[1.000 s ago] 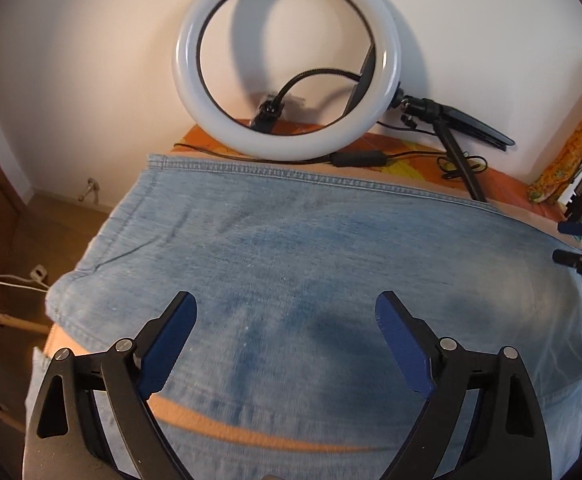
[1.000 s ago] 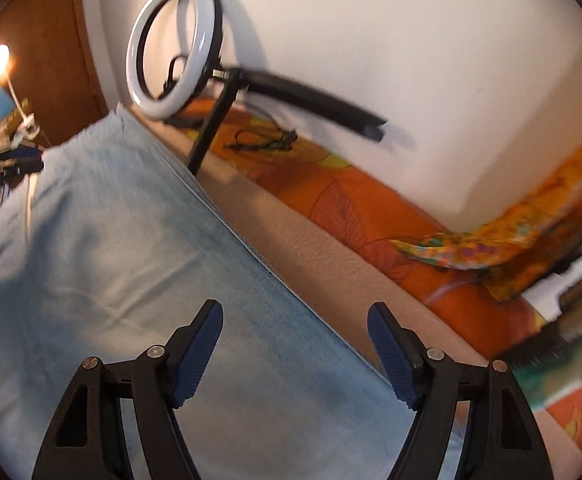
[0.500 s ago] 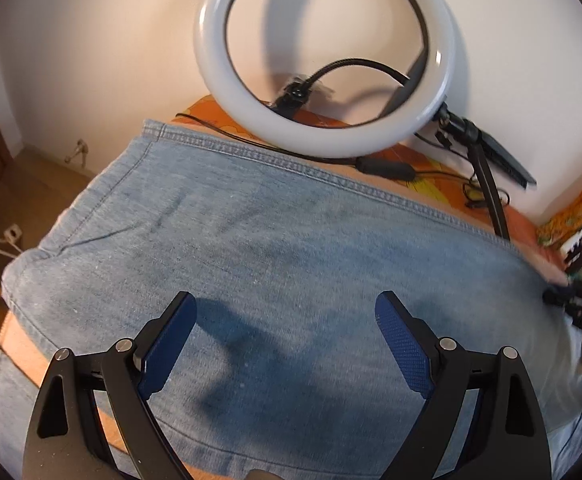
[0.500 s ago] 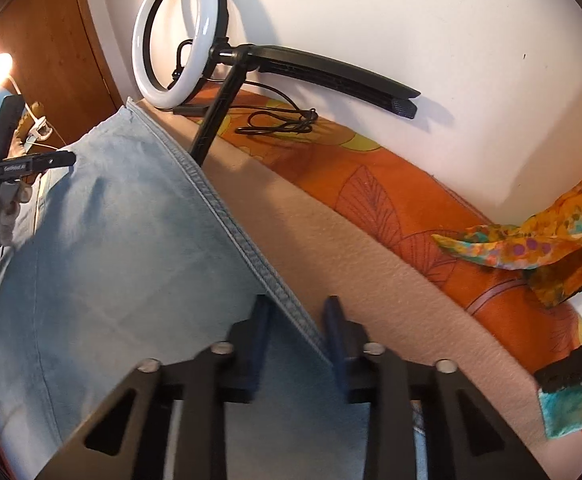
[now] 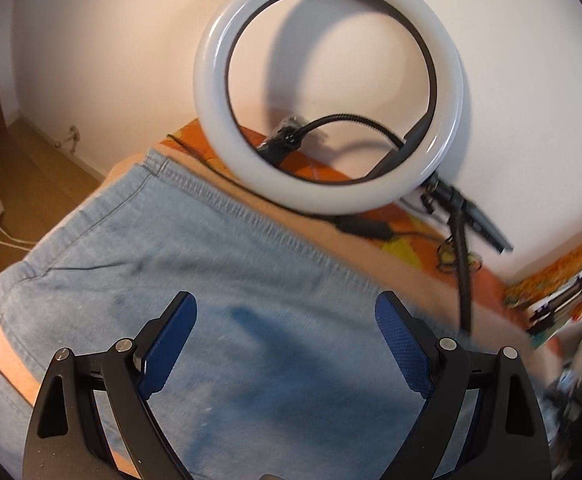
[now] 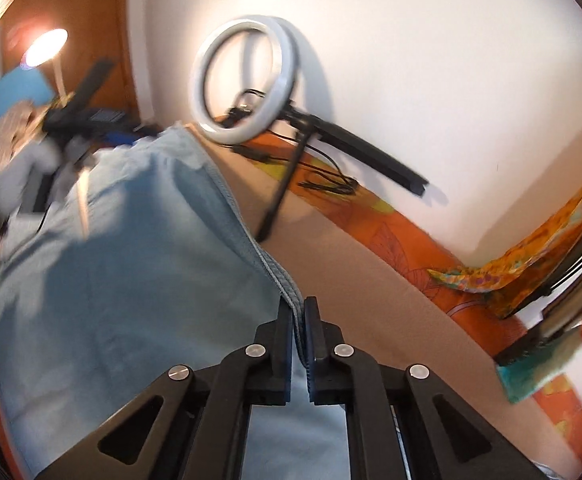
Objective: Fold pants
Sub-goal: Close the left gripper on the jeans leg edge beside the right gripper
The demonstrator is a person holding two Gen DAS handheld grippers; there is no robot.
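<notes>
Light blue denim pants (image 5: 219, 264) are lying spread flat across a tan surface below a white ring light (image 5: 327, 88), and the left gripper (image 5: 287, 344) is hovering over them with fingers spread wide, holding nothing. In the right wrist view, the right gripper (image 6: 299, 320) is pinching the pants' (image 6: 139, 264) stitched edge, its fingers having closed fully since half a second ago, with the hem lifting off the surface.

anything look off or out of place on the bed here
Nothing damaged or spilled. The oddest thing is the ring light, which stands on the bed at the jeans' far edge. The right hand-held gripper is shut on that seam, and the left hand-held gripper hovers open.
</notes>
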